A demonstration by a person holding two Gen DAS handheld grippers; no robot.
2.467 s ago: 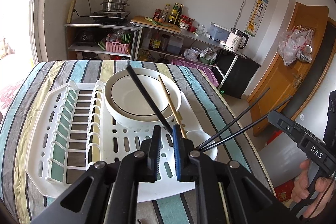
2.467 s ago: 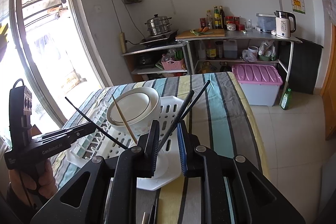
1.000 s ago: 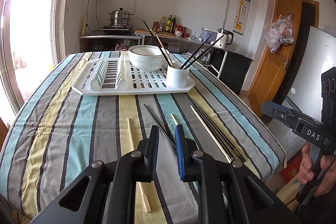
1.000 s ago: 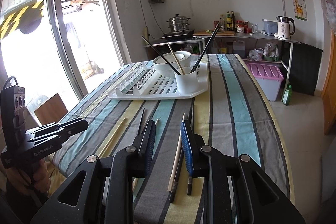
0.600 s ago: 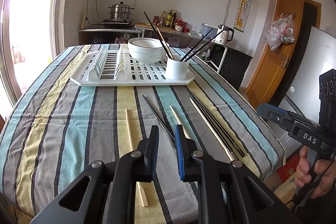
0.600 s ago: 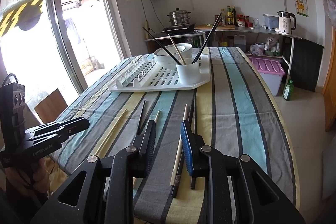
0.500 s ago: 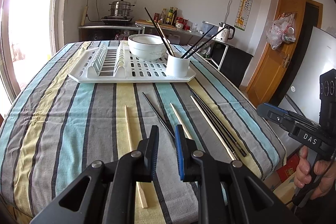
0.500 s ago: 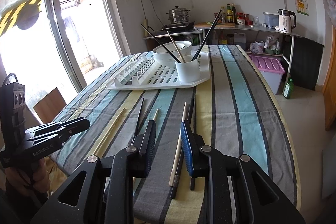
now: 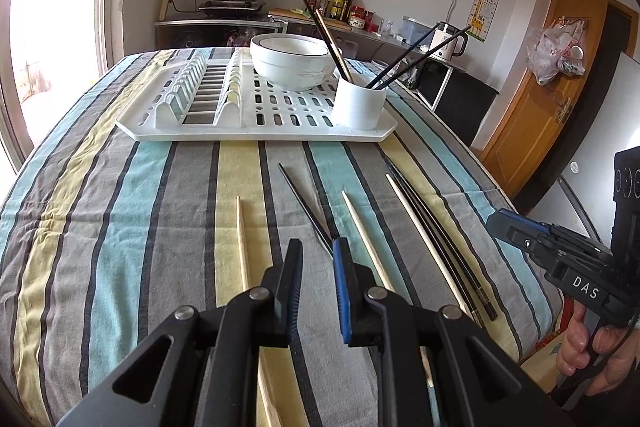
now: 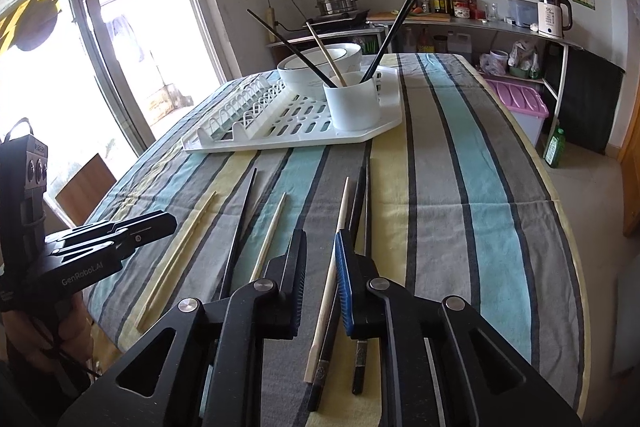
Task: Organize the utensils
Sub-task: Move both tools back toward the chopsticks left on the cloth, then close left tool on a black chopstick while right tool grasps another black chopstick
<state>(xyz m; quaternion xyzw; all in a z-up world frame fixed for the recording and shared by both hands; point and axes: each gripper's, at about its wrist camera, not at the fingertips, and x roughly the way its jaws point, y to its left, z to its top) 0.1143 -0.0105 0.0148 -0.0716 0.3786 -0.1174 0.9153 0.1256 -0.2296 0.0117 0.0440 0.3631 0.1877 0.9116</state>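
Now the right gripper [image 10: 320,239], its jaws just narrowed and empty, straddles a wooden chopstick [image 10: 326,287] lying on the striped tablecloth [image 10: 460,187]. Lower squarely, pinch mid-shaft, then carry it to the white cup [image 10: 352,103]. The left gripper [image 9: 316,247] hovers narrow, empty.

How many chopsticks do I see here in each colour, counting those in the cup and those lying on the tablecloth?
Black chopsticks: 6 (3 in the cup, 3 on the tablecloth)
Light wooden chopsticks: 4 (1 in the cup, 3 on the tablecloth)
Total: 10
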